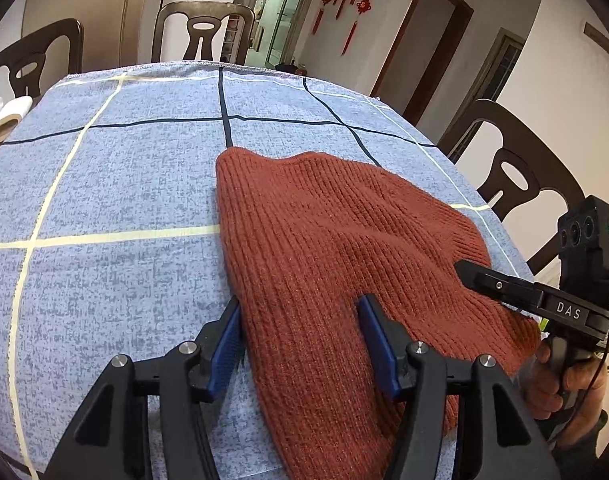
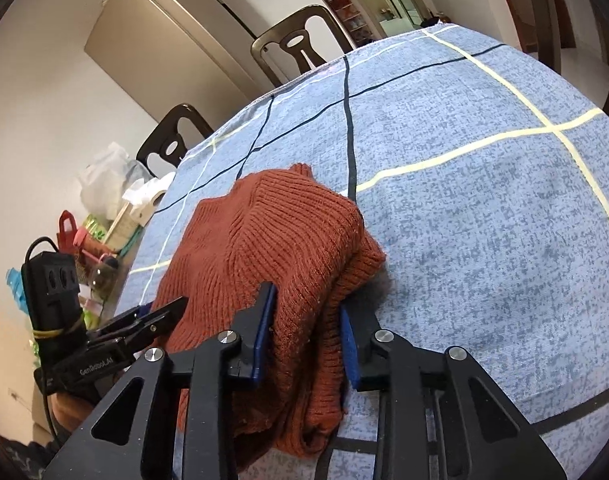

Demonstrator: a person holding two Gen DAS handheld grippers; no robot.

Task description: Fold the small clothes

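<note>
A rust-red knit sweater lies folded on the blue checked tablecloth. My left gripper is open and straddles its near left part: one blue pad stands at the left edge, the other rests on top of the knit. From the right, my right gripper reaches onto the sweater's right edge, a hand on its handle. In the right wrist view, a bunched fold of the sweater fills the right gripper, both blue pads pressing on it. The left gripper shows at the sweater's far side.
Dark wooden chairs stand round the table, one at the right edge. A white paper roll sits at the table's left end. Bags and bottles crowd that end. The tablecloth stretches bare beyond the sweater.
</note>
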